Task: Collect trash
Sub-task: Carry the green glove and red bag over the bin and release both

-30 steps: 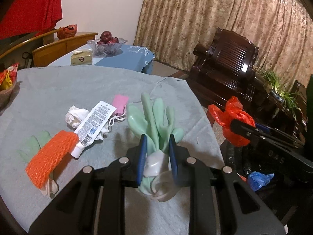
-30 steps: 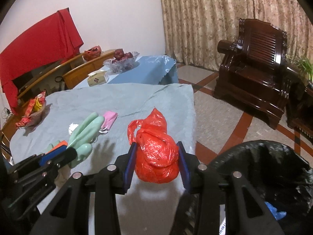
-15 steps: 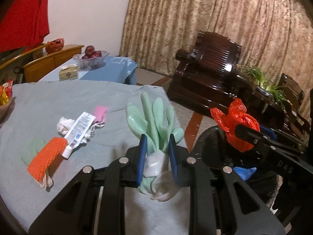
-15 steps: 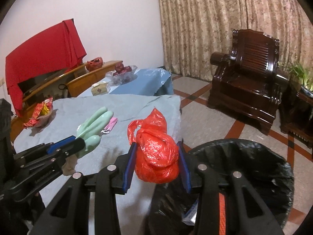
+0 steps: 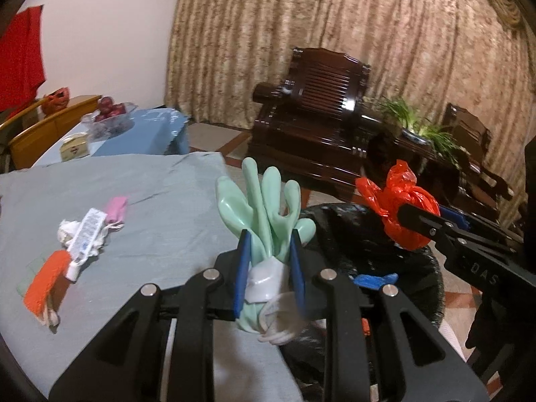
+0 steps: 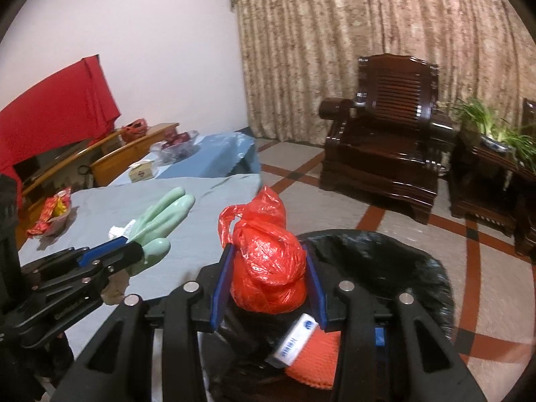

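A dark wooden armchair (image 6: 385,134) stands at about one o'clock before the patterned curtain (image 6: 368,33). A potted plant (image 6: 492,127) sits at three o'clock on a dark side table (image 6: 482,181). At ten o'clock, a glass bowl of red fruit (image 5: 112,115) rests on a blue-covered table (image 5: 147,134) beside a small box (image 5: 74,147). A red cloth (image 6: 53,107) hangs at nine o'clock.

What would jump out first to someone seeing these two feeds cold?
The red plastic bag, clamped in the right gripper above the black-lined trash bin. Next, the mint-green rubber glove standing fingers-up in the left gripper at the edge of the grey-clothed table. On that cloth lie an orange net and a white tube.
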{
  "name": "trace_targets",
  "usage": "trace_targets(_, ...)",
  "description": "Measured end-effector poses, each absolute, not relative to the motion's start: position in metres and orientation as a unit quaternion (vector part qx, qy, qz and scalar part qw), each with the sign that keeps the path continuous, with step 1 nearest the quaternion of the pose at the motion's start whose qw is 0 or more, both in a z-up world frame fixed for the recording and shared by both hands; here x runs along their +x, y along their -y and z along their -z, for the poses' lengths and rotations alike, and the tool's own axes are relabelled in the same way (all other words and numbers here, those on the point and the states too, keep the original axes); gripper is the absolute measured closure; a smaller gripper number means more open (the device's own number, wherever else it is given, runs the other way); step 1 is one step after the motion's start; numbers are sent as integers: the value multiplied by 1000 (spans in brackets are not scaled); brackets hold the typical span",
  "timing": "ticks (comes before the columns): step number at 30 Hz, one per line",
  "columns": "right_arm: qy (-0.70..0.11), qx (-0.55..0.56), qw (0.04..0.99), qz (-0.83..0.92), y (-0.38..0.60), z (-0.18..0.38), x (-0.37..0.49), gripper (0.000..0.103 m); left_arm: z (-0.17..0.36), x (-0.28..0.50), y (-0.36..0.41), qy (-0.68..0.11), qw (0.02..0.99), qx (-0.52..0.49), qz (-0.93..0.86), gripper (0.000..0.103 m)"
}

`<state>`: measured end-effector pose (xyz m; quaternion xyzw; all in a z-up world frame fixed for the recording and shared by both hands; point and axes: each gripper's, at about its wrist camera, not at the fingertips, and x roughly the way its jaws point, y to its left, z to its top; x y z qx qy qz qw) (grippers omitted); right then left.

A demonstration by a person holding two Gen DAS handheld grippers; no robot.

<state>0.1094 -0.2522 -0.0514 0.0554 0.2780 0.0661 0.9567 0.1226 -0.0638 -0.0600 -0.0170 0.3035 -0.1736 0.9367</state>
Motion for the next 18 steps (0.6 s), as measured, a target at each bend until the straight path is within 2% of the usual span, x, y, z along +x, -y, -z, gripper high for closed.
trace_targets(18, -317, 71, 945, 34, 336, 94, 100, 62, 93, 141, 158, -319, 911, 29, 259, 78)
